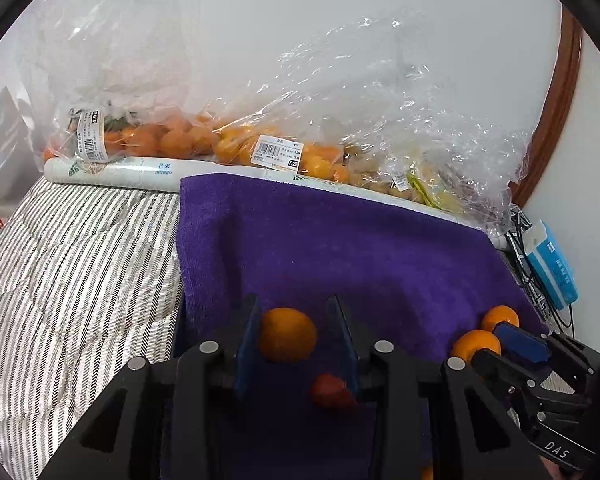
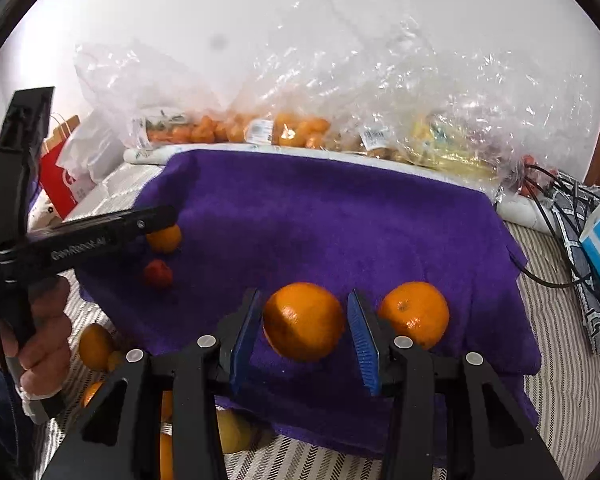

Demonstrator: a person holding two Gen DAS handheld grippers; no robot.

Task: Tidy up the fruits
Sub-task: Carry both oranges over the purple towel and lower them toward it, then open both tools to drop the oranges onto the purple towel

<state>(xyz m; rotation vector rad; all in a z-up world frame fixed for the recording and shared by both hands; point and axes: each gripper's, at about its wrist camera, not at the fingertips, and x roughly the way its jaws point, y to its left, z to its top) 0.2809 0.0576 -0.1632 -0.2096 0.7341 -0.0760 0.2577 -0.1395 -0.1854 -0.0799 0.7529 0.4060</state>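
Nearest to us in the left wrist view, our left gripper point(image 1: 296, 340) has its jaws wide apart around an orange mandarin point(image 1: 287, 334). The fruit touches the left blue pad, and a gap stays on its right side. It lies on the purple towel point(image 1: 340, 240). Closer to the camera, between the jaws, we see a small red fruit point(image 1: 330, 390), a little blurred. At the right edge our right gripper point(image 1: 496, 344) comes in; one mandarin point(image 1: 476, 346) sits at its fingertips and a second mandarin point(image 1: 499, 317) is just behind. From this side we cannot tell how wide those jaws are. At the far edge of the towel lies a white box point(image 1: 112, 170) printed "mango", and on it are clear plastic bags point(image 1: 220, 140) full of orange fruits with price labels. The striped bedcover point(image 1: 72, 260) is at the left.

In the right wrist view, our right gripper point(image 2: 304, 320) is wide open, with a large mandarin point(image 2: 303, 321) between the blue pads and a small space on each side. Another mandarin point(image 2: 414, 314) rests just outside the right pad, also on the towel point(image 2: 320, 220). At the left, our left gripper point(image 2: 160, 220) reaches over a mandarin point(image 2: 164, 238), and the red fruit point(image 2: 158, 274) lies near it. More fruits point(image 2: 95, 346) lie on the bedcover beside the towel's near left edge.
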